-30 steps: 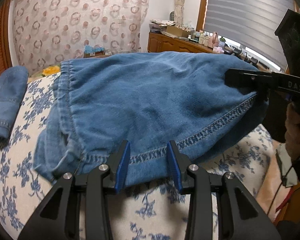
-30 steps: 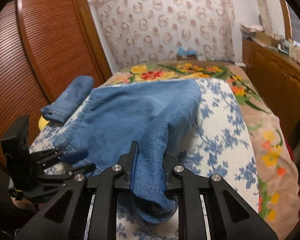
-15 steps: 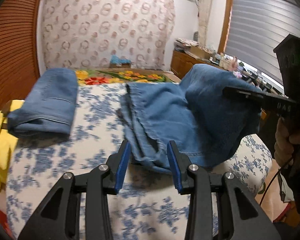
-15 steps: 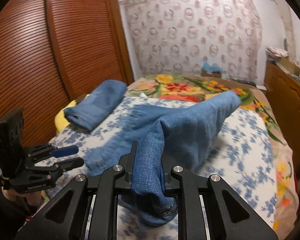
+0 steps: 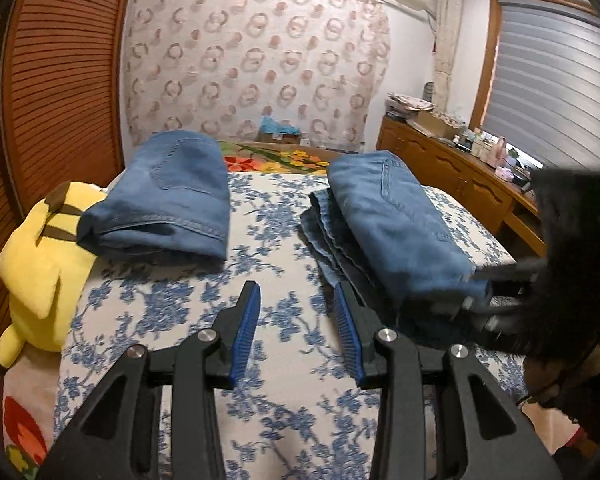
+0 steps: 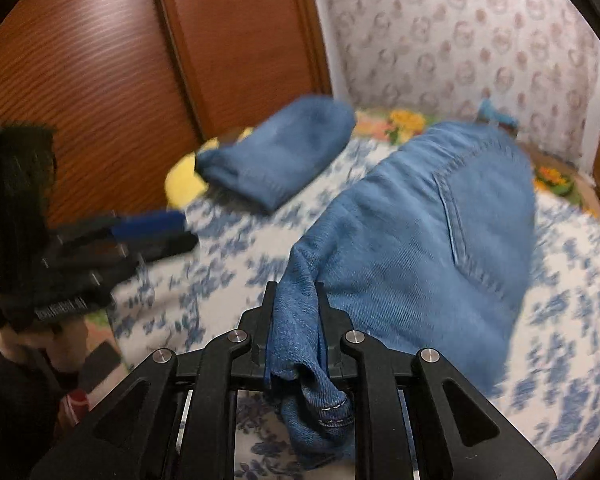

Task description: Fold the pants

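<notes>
Presently, on the bed (image 5: 284, 240), under a white cover printed with blue flowers:

Item one, the pants (image 5: 396, 224): blue denim, doubled over into a thick bundle on the right half of the bed, a seamed back pocket uppermost. Several layered edges show along its left side. The near corner of the bundle is lifted off the cover.

Item two, the right gripper (image 6: 296, 320): black, its jaws drawn close together on a bunched fold of the pants (image 6: 420, 248), with a hemmed end of the cloth hanging down between the arms of the tool. From the left wrist view it appears as a blurred dark shape (image 5: 480, 300) at the bundle's near right corner.

Item three, the left gripper (image 5: 296, 328): black with blue ribbed pads (image 5: 246, 324), jaws set wide, nothing between them. It hangs over bare cover just left of the bundle, apart from the cloth. The right wrist view shows it blurred at the left (image 6: 156, 232).

Item four, a second pair of folded jeans (image 5: 168, 200): lying on the left half of the bed, well apart from the first.

Item five, a yellow plush toy (image 5: 44, 264): at the left edge of the bed, touching the second pair.

Item six, a wooden slatted wardrobe (image 5: 56, 80) on the left; a wooden dresser (image 5: 460, 176) with clutter on the right.
</notes>
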Demonstrator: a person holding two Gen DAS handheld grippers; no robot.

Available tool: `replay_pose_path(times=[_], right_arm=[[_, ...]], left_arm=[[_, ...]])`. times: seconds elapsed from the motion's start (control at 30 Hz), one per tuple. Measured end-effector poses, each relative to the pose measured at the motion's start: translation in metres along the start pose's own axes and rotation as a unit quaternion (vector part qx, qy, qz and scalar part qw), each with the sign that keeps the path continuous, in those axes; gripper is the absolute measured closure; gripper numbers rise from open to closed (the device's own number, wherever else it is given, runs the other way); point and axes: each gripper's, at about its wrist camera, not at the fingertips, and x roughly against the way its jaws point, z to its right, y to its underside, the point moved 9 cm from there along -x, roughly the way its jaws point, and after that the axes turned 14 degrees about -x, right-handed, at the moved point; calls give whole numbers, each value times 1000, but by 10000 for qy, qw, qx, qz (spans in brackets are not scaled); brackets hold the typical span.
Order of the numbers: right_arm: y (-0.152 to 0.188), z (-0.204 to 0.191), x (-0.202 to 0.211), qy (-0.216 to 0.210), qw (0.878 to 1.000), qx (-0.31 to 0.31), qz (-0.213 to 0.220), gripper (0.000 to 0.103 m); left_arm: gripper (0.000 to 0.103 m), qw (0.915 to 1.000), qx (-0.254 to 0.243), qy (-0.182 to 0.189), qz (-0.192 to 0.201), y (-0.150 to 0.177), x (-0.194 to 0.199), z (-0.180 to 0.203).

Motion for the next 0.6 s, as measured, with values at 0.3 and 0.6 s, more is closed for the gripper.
replay_pose_path(times=[0.3,0.6], right_arm=[[15,0,-9,-42,9997,-47,-223,77],[-16,10,59,307,9988,193,318,49]], left_arm=[[66,10000,65,-34,-52,1,-5,-4],[66,9993,-222,287,-94,-17,-17,30]])
